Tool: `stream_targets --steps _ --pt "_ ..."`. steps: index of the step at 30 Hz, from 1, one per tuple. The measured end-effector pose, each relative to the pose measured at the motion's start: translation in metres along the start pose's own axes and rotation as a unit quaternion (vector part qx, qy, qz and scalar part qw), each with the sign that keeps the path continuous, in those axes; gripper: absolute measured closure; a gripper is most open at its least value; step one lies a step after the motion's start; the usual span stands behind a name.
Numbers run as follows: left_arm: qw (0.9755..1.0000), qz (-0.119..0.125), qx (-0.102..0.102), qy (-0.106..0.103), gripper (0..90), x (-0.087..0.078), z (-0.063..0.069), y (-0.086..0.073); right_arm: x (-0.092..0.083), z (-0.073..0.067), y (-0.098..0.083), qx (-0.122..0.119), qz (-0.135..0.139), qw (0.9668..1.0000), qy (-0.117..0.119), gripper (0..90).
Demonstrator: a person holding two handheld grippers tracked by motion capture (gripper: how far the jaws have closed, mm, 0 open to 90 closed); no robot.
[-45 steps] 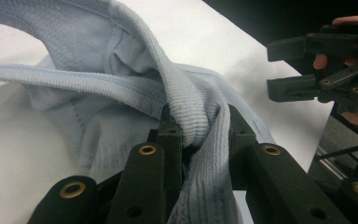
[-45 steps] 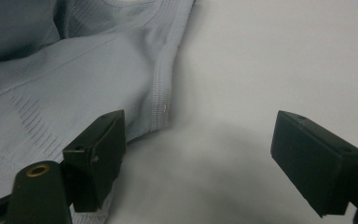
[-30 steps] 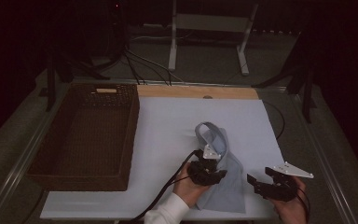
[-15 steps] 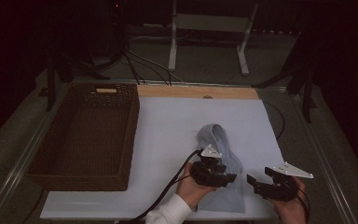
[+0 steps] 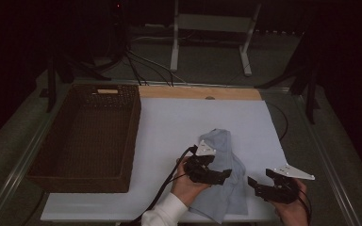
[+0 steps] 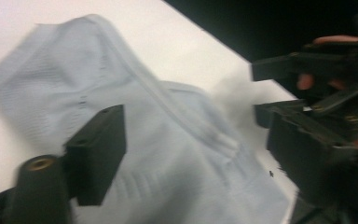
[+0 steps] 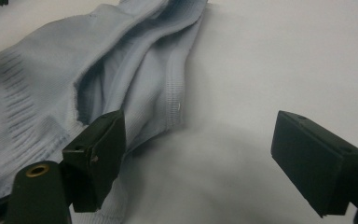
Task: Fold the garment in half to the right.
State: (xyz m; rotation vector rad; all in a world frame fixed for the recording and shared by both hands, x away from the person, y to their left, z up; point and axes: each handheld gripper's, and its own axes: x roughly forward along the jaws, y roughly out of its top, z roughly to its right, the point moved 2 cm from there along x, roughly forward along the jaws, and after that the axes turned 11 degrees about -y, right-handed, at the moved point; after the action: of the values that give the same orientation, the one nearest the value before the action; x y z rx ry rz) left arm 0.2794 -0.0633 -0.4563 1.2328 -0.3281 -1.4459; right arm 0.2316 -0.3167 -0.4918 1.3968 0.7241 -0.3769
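On the white bench (image 5: 169, 127) we are working at the near edge — our left tongs (image 5: 217, 175) have just been opening, released over the pale blue cloth (image 5: 224, 160); right tongs (image 5: 261, 188) are gaping beside it. Farther left, a wicker basket (image 5: 47, 162) is sitting.

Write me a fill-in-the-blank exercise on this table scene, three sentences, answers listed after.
1. The light blue garment lies crumpled on the ______ tabletop.
2. The dark woven basket stands to the ______ of the garment in the high view.
3. The left gripper hangs over the garment with its jaws ______, and the right gripper sits beside the cloth.

Missing words: white; left; open
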Motion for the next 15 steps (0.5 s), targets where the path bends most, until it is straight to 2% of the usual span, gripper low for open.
stream_targets --steps 1,2,9,15 --pt "1.0 -0.002 0.002 0.01 17.0 -0.001 -0.001 0.0 0.0 -0.001 0.0 0.0 0.001 1.0 0.001 17.9" --pt "0.9999 -0.002 0.004 0.015 15.3 -0.002 -0.002 -0.001 0.0 -0.001 0.0 0.0 0.001 1.0 0.001 17.9" --pt "0.9997 -0.001 0.009 0.024 3.1 -0.01 -0.009 -0.004 -0.001 -0.007 0.002 -0.003 0.0 0.9999 0.012 18.3" --pt "0.9992 0.002 0.016 0.037 0.3 -0.016 -0.013 -0.005 -0.001 -0.012 0.003 -0.004 0.001 0.9998 0.022 19.9"
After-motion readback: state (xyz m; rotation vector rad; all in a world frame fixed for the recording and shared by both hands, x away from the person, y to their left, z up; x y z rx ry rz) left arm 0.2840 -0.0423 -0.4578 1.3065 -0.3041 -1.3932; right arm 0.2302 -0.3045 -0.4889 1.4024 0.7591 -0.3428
